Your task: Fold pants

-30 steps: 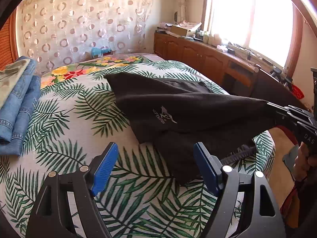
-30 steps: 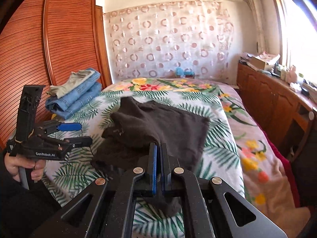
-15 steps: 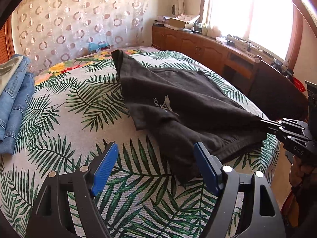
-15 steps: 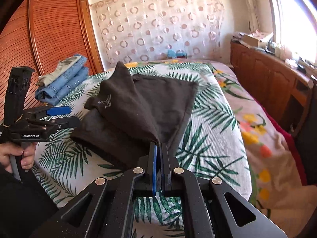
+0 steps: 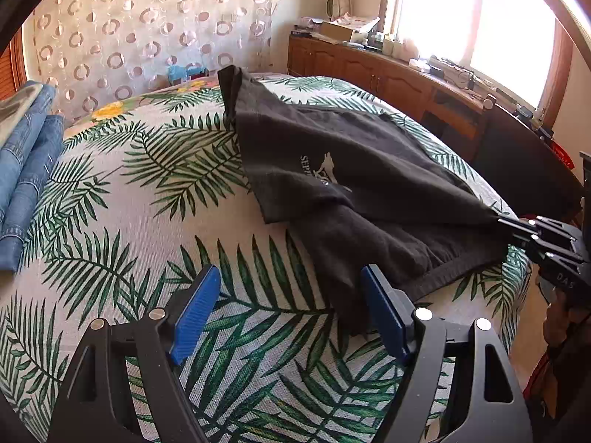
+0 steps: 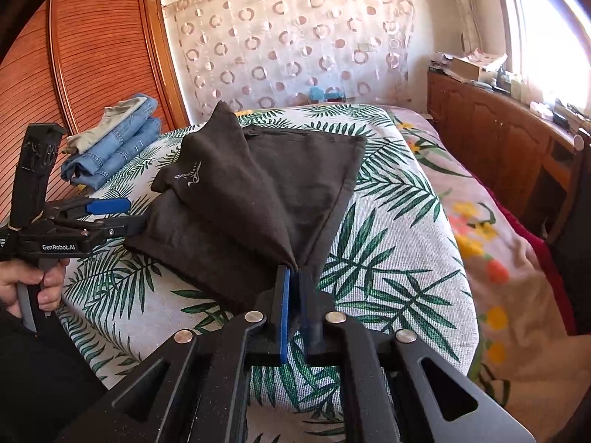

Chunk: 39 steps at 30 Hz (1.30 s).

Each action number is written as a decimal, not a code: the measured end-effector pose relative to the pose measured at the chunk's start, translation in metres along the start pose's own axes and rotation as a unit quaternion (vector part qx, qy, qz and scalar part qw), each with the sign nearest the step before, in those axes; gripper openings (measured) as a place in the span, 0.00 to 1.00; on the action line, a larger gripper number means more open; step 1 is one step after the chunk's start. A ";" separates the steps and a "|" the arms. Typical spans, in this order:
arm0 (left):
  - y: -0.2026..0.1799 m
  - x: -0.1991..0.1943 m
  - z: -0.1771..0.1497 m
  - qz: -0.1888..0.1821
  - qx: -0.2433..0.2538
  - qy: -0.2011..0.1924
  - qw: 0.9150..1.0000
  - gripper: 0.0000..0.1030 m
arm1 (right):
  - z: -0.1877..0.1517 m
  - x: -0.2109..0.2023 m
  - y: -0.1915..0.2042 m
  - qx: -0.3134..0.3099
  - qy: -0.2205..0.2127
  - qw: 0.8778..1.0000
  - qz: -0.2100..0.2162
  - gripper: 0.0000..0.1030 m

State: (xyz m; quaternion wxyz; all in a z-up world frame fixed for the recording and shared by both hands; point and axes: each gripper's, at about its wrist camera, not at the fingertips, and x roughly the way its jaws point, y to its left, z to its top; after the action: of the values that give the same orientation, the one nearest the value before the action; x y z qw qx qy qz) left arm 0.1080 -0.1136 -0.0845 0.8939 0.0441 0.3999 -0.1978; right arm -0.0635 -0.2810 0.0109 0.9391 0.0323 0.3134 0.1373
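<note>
Black pants (image 5: 362, 184) with a small white logo lie partly folded on the leaf-print bedspread (image 5: 147, 203); they also show in the right wrist view (image 6: 240, 199). My right gripper (image 6: 294, 277) is shut on a corner of the pants and pulls the cloth taut above the bed's near edge; it shows at the right of the left wrist view (image 5: 517, 227). My left gripper (image 5: 291, 295) is open and empty, just left of the pants' near hem; it also shows in the right wrist view (image 6: 122, 214).
A stack of folded blue jeans (image 6: 110, 147) sits at the bed's far left, by a wooden wardrobe (image 6: 74, 74). A wooden sideboard (image 5: 388, 70) with clutter runs under the window on the right. A patterned curtain (image 6: 295, 44) hangs behind the bed.
My right gripper has drawn the held corner back toward the bed's near edge, stretching the pants flatter. The left gripper has stayed open, hovering by the hem.
</note>
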 end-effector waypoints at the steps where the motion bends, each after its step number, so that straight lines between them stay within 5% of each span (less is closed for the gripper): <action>1: 0.001 0.000 -0.001 -0.002 -0.003 -0.001 1.000 0.77 | 0.001 0.000 0.001 -0.001 -0.001 1.000 -0.002 0.12; 5: 0.009 -0.008 -0.001 0.000 -0.012 -0.015 1.000 0.77 | 0.002 -0.008 -0.002 -0.005 -0.010 1.000 0.000 0.33; 22: 0.046 -0.061 0.006 0.040 -0.045 -0.095 0.994 0.77 | 0.050 0.016 0.047 -0.062 -0.039 0.996 0.042 0.35; 39: 0.067 -0.072 -0.002 0.059 -0.060 -0.108 0.991 0.77 | 0.091 0.107 0.096 -0.121 0.045 0.985 0.116 0.38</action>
State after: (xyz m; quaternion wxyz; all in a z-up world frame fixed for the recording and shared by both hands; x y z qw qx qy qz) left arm 0.0895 -0.0289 -0.0384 0.9429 -0.0074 0.3091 -0.1242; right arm 0.0504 -0.1570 0.0362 0.8989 -0.0518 0.3302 0.2833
